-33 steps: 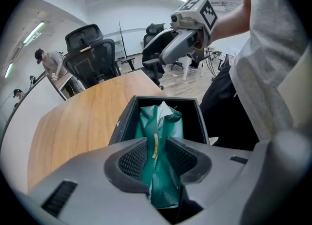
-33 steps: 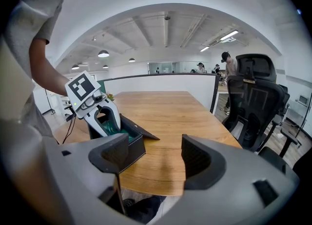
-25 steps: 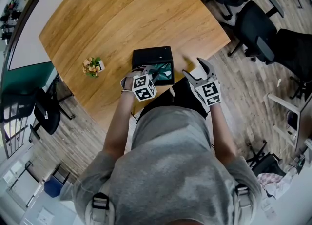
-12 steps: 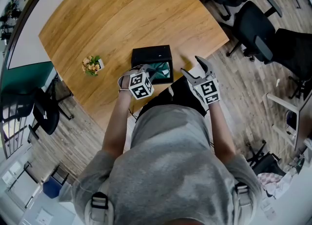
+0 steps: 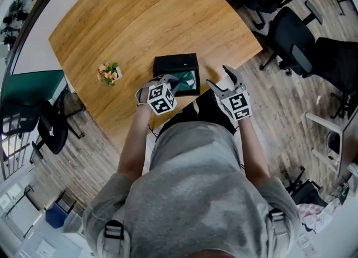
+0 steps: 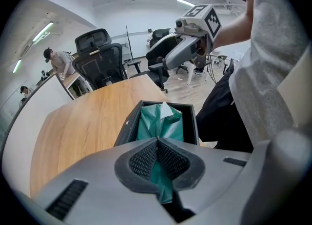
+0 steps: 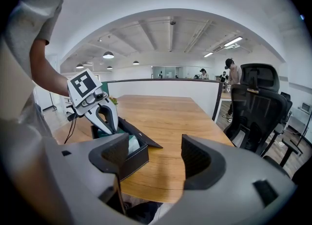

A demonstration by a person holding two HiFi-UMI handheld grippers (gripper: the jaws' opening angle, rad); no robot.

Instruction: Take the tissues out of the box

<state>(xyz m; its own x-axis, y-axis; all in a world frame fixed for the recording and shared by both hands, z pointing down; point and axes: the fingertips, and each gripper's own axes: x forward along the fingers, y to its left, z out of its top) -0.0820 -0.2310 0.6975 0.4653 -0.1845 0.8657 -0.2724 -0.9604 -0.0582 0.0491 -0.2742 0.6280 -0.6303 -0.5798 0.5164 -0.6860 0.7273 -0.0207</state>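
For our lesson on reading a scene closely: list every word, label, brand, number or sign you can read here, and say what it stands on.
No readable words or numbers anywhere.
Left marker cube and right marker cube: black-and-white square patterns only, no letters.
Black box: a tiny pale mark on its lid, too small to read.
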